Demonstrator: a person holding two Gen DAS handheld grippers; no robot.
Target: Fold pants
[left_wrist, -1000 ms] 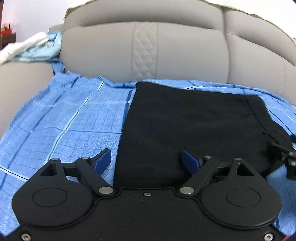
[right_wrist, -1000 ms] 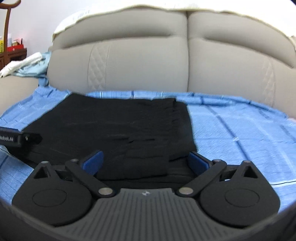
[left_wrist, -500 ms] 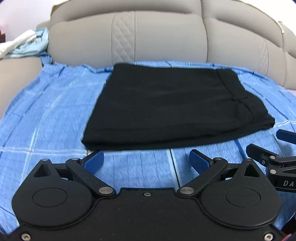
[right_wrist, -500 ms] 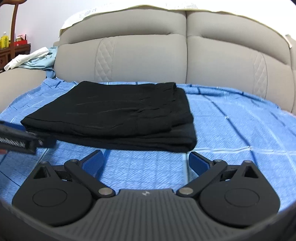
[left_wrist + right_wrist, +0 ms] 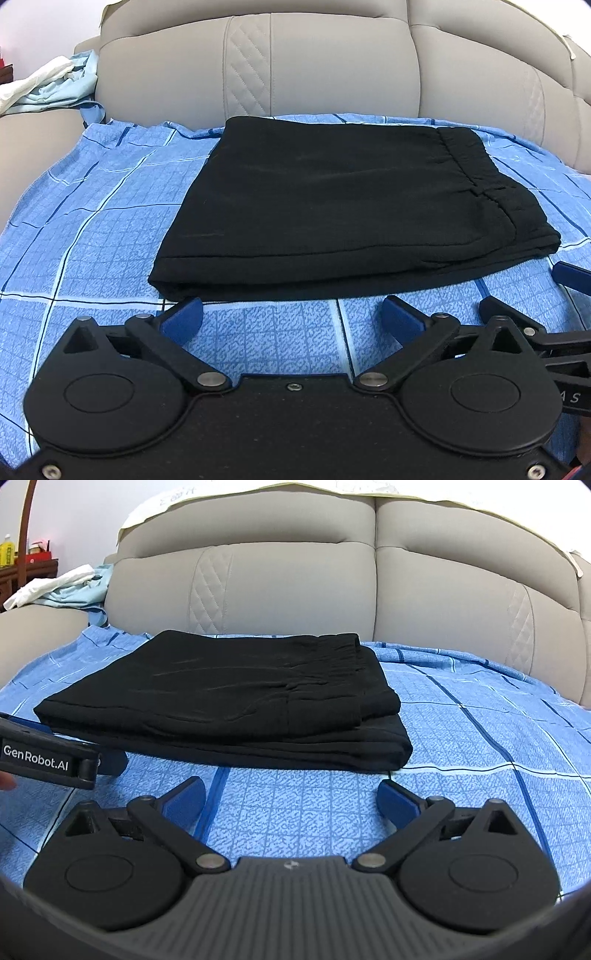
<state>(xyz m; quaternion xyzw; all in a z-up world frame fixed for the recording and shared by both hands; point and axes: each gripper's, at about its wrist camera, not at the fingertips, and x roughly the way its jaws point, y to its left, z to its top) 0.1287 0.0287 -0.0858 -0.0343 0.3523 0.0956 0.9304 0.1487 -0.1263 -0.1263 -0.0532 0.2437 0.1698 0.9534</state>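
Left claw (image 5: 291, 314) has just been spreading its blue pads and now stands fully released, nothing between them but bedsheet; right claw (image 5: 290, 794) is splayed open too, empty. Just ahead of both, toward the frame's centre, lies the black fabric pants (image 5: 343, 206), folded into a flat rectangular bundle on the blue checked sheet (image 5: 92, 221), the long axis running left to right across the picture, elastic waistband at the right end. In the left wrist view the near left corner sits almost at the left pad, so that claw looks nearer. Grey padded headboard (image 5: 295, 587) behind. Folding looks essentially finished.
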